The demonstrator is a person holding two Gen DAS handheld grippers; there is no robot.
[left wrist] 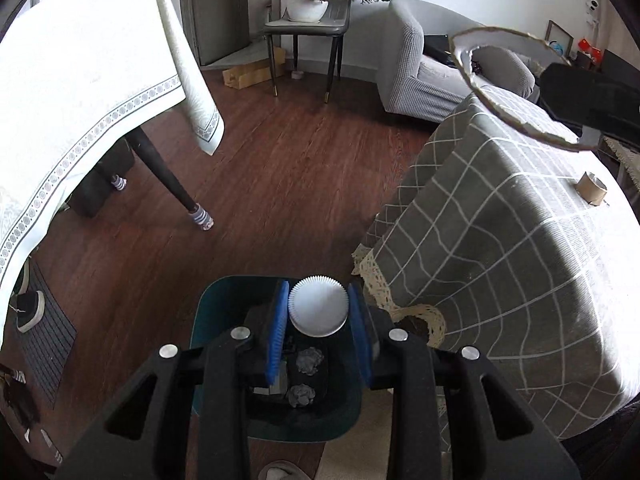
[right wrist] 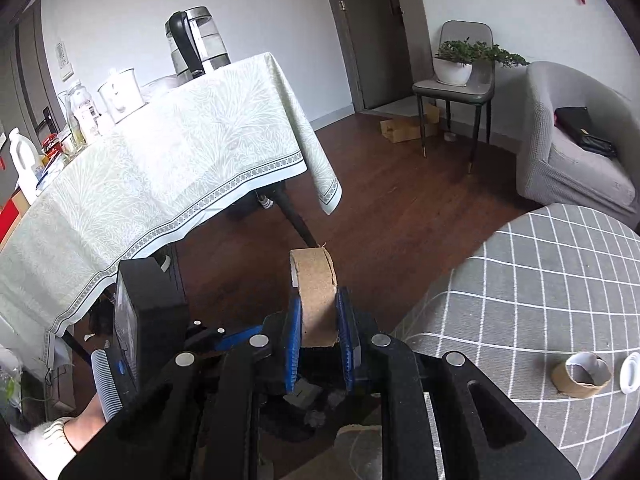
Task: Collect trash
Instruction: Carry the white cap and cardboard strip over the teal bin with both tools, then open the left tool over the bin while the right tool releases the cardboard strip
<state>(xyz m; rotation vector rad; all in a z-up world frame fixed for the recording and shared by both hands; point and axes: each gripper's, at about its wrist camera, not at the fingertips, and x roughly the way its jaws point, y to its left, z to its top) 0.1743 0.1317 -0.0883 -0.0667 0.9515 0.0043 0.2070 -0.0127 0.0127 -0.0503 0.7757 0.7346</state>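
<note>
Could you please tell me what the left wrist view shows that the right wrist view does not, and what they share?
Only the left wrist view shows the left gripper holding a white ridged cap above the dark bin.

Only the right wrist view shows the right gripper shut on a flattened cardboard tube, plus a kettle and bottles on the pale-clothed table.

Both show a cardboard roll on the grey checked cloth, the potted plant and the grey sofa.
</note>
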